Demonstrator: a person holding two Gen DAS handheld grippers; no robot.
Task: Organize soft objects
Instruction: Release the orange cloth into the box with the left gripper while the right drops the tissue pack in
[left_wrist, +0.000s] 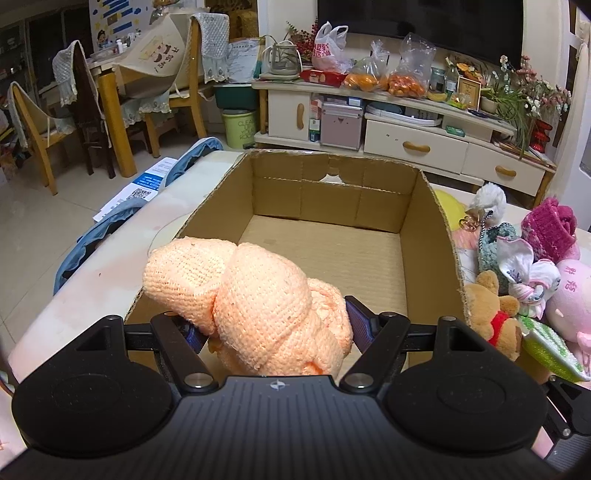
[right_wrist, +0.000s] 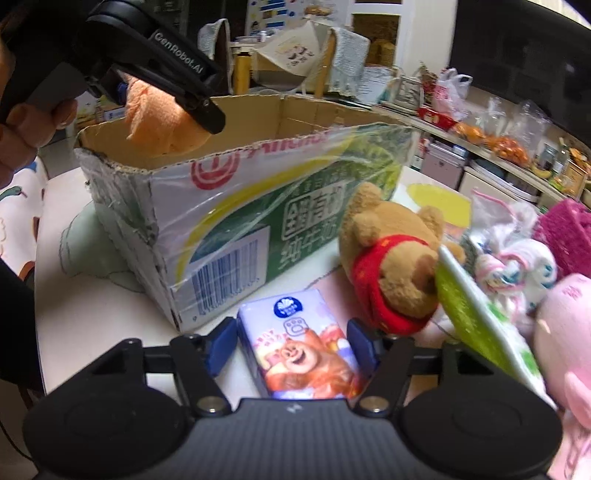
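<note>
Left gripper (left_wrist: 275, 325) pinches an orange knit bundle (left_wrist: 251, 295), held over the box (left_wrist: 424, 221) at its near-left corner; box floor bare. Right gripper (right_wrist: 291, 345) low over the tabletop (right_wrist: 92, 306), blue pads either side of a tissue pack (right_wrist: 299, 347); right pad touching, left pad a sliver off, so can't tell if it pinches. Pack lies at 6 o'clock from the box. Bear (right_wrist: 391, 254), 2 o'clock from the pack, leans among the soft pile at 3 o'clock of the box.

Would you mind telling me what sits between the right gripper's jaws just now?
A tissue pack printed with a cartoon bear lies between them on the table, as the right wrist view shows.
</note>
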